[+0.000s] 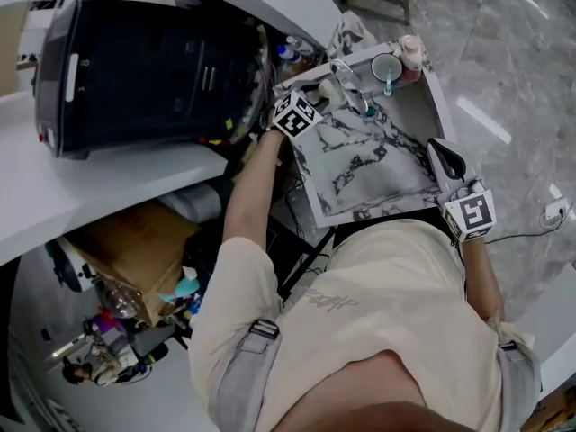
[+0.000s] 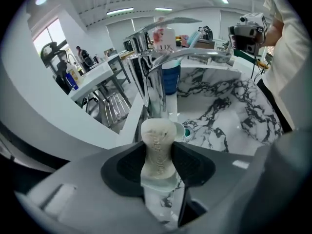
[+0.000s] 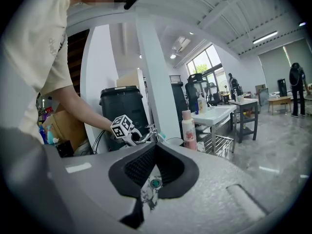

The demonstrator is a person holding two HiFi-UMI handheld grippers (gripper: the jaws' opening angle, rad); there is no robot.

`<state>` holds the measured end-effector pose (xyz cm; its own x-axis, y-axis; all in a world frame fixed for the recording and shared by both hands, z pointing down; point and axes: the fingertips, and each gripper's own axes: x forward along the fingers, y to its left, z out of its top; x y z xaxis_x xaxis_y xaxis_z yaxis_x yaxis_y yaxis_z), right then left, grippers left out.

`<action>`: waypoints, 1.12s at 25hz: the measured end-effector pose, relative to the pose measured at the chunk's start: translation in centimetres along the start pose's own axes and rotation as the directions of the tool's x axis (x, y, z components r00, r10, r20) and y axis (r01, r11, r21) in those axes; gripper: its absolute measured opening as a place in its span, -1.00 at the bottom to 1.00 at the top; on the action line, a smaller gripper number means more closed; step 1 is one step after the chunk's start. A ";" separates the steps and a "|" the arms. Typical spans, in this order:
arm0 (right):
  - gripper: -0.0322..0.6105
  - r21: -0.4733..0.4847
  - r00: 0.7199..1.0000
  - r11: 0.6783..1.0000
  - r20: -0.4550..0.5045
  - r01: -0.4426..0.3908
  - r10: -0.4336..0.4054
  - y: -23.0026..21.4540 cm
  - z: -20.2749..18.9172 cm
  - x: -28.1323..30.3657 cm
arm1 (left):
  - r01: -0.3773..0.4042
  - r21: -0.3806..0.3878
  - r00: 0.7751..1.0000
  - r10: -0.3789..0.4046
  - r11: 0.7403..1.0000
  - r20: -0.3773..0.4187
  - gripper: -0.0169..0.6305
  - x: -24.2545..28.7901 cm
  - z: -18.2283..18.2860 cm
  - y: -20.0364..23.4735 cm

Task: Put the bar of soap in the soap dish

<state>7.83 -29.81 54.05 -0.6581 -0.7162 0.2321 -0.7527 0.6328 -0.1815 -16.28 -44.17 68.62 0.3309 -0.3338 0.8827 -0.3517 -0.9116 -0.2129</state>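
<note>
A cream bar of soap (image 2: 157,147) stands upright between the jaws of my left gripper (image 2: 157,155), which is shut on it. In the head view that gripper (image 1: 324,93) hovers at the far left corner of the marble sink (image 1: 360,165), close to the chrome faucet (image 1: 346,84). The faucet (image 2: 163,77) rises right behind the soap, and the teal drain (image 2: 188,130) lies to its right. A pale curved rim (image 2: 181,126) shows behind the soap; whether it is the soap dish I cannot tell. My right gripper (image 1: 443,149) rests at the sink's right edge, shut and empty.
A cup with a toothbrush (image 1: 387,66) and a pink-capped bottle (image 1: 411,52) stand at the sink's far right corner. A big black bin (image 1: 153,70) sits on the white counter to the left, with a cardboard box (image 1: 135,241) below it. Cables hang by the sink's left side.
</note>
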 end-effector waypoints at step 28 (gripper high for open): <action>-0.89 -0.008 1.000 1.000 0.001 -0.007 0.007 -0.8 1.8 1.2 | -0.020 0.027 1.000 0.020 0.999 -0.015 -0.31 -1.4 1.2 0.1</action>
<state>7.62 -31.70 52.79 -0.6634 -0.7120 0.2298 -0.7479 0.6402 -0.1755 -15.71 -44.08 66.90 0.3109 -0.3485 0.8842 -0.3341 -0.9110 -0.2416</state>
